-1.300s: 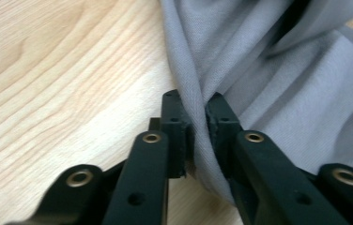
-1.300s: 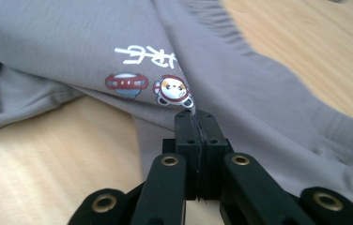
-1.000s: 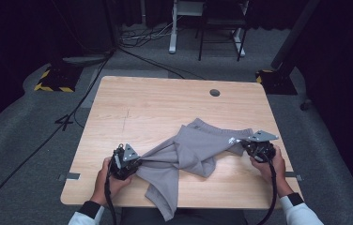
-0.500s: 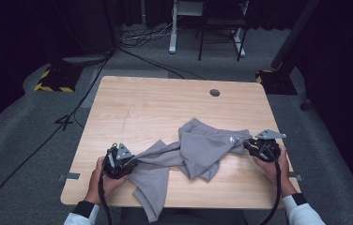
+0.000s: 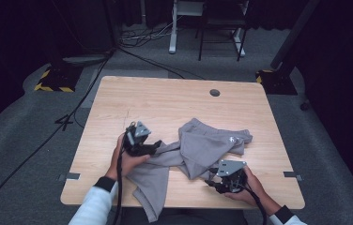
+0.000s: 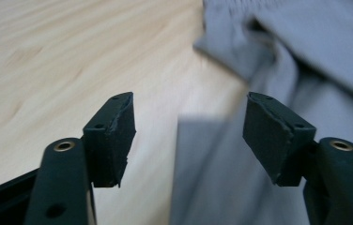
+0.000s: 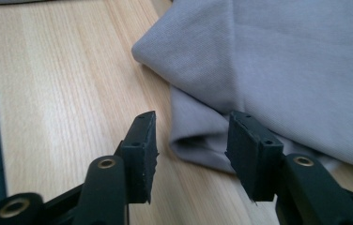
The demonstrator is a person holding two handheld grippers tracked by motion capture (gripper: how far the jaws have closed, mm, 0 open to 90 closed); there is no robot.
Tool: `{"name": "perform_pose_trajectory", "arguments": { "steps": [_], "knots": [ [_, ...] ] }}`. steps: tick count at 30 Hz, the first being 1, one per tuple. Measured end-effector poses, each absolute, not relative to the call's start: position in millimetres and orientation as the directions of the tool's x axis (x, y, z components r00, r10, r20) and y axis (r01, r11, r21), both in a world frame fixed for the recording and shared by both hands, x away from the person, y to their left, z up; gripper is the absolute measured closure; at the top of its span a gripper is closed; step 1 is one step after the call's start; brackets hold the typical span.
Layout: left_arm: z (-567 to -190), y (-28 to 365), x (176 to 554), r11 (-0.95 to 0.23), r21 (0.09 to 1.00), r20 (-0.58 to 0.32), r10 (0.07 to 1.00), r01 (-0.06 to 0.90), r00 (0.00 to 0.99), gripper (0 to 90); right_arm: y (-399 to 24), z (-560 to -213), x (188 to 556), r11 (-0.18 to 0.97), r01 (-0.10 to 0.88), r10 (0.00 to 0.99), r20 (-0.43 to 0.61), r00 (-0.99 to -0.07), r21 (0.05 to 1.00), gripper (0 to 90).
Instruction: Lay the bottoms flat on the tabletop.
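A crumpled grey garment [image 5: 207, 145] lies across the near half of the wooden table [image 5: 165, 98], and one end of it hangs over the front edge. My left gripper [image 5: 155, 148] is at the garment's left part, open. In the left gripper view the left gripper [image 6: 188, 103] hovers over a strip of grey cloth [image 6: 306, 37] with nothing between its jaws. My right gripper [image 5: 211, 182] is near the front edge, just below the garment's folded lower corner. In the right gripper view the right gripper [image 7: 192, 119] stands open around a folded hem of the cloth [image 7: 282, 56].
A round cable hole [image 5: 214, 93] sits at the table's far side. Beyond the table stand a white desk leg [image 5: 172, 28], a chair and floor cables. A yellow-and-black striped base [image 5: 52, 82] lies on the floor at the far left.
The garment was stretched between both grippers and now lies slack. My left gripper moved right and farther onto the table. My right gripper moved left and toward the front edge.
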State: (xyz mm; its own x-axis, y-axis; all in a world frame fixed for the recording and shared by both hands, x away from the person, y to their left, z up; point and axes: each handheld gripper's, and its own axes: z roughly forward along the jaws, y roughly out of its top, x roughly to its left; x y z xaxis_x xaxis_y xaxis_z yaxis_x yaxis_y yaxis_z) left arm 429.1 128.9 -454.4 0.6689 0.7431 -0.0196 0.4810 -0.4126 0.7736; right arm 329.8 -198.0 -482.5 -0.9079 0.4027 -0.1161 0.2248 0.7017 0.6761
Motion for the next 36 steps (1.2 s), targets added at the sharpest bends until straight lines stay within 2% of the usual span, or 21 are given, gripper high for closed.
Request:
{"name": "perform_pose_trajectory", "arguments": {
  "steps": [4, 8, 11, 14, 15, 16, 18, 21, 22, 23, 24, 25, 26, 27, 31, 34, 35, 36],
  "knots": [
    [-459, 95, 472, -0.433, 0.748, -0.028, 0.736, 0.503, 0.676, 34.4, -200, -490, 338, 0.688, 0.267, 0.420, -0.070, -0.905, 0.675, 52.4],
    [-465, 62, 497, -0.411, 0.737, -0.101, 0.718, 0.537, 0.689, 32.7, -199, -490, 338, 0.690, 0.255, 0.416, -0.082, -0.906, 0.678, 56.9],
    [-471, 41, 503, -0.475, 0.701, -0.049, 0.712, 0.532, 0.700, 32.7, -201, -490, 338, 0.686, 0.256, 0.413, -0.074, -0.908, 0.681, 60.1],
    [-479, 31, 506, -0.481, 0.682, -0.046, 0.723, 0.550, 0.690, 34.3, -202, -491, 337, 0.686, 0.251, 0.406, -0.074, -0.911, 0.683, 60.4],
    [-482, 30, 508, -0.475, 0.678, -0.063, 0.723, 0.562, 0.688, 37.8, -202, -491, 337, 0.685, 0.250, 0.403, -0.070, -0.912, 0.684, 60.4],
    [-489, 26, 509, -0.488, 0.648, -0.064, 0.729, 0.584, 0.681, 45.2, -203, -491, 338, 0.681, 0.255, 0.406, -0.065, -0.912, 0.686, 61.8],
    [-491, 24, 508, -0.514, 0.649, -0.029, 0.720, 0.561, 0.693, 46.9, -203, -491, 338, 0.683, 0.252, 0.404, -0.067, -0.913, 0.685, 62.5],
    [-490, 23, 506, -0.518, 0.652, -0.044, 0.703, 0.553, 0.710, 60.4, -202, -490, 338, 0.693, 0.241, 0.393, -0.076, -0.916, 0.680, 64.8],
    [-490, 24, 506, -0.522, 0.652, -0.050, 0.694, 0.549, 0.718, 69.9, -202, -490, 337, 0.693, 0.239, 0.399, -0.085, -0.913, 0.680, 71.0],
    [-490, 25, 506, -0.527, 0.651, -0.048, 0.690, 0.546, 0.722, 69.9, -202, -490, 337, 0.693, 0.239, 0.399, -0.085, -0.913, 0.680, 71.0],
    [-490, 28, 507, -0.537, 0.650, -0.040, 0.682, 0.537, 0.730, 79.7, -202, -490, 337, 0.702, 0.226, 0.393, -0.103, -0.914, 0.675, 79.8],
    [-490, 28, 507, -0.537, 0.650, -0.040, 0.682, 0.537, 0.730, 82.9, -202, -490, 337, 0.702, 0.226, 0.393, -0.103, -0.914, 0.675, 79.8],
    [-489, 30, 507, -0.540, 0.649, -0.032, 0.685, 0.536, 0.728, 85.8, -202, -489, 336, 0.707, 0.223, 0.397, -0.116, -0.911, 0.671, 83.8],
    [-489, 33, 508, -0.541, 0.646, -0.022, 0.692, 0.539, 0.722, 86.8, -203, -489, 334, 0.710, 0.211, 0.395, -0.132, -0.909, 0.672, 88.4],
    [-488, 55, 510, -0.522, 0.642, 0.011, 0.738, 0.562, 0.674, 88.0, -206, -486, 333, 0.713, 0.196, 0.387, -0.145, -0.910, 0.673, 88.8],
    [-486, 88, 512, -0.478, 0.641, 0.012, 0.789, 0.600, 0.614, 88.1, -215, -478, 332, 0.691, 0.202, 0.395, -0.128, -0.910, 0.694, 88.9],
    [-483, 116, 513, -0.427, 0.649, 0.008, 0.831, 0.630, 0.556, 88.1, -219, -476, 331, 0.683, 0.208, 0.404, -0.125, -0.906, 0.700, 88.9],
    [-483, 116, 513, -0.427, 0.649, 0.008, 0.831, 0.630, 0.556, 88.1, -219, -476, 331, 0.683, 0.208, 0.404, -0.125, -0.906, 0.700, 88.9]
  ]
}}
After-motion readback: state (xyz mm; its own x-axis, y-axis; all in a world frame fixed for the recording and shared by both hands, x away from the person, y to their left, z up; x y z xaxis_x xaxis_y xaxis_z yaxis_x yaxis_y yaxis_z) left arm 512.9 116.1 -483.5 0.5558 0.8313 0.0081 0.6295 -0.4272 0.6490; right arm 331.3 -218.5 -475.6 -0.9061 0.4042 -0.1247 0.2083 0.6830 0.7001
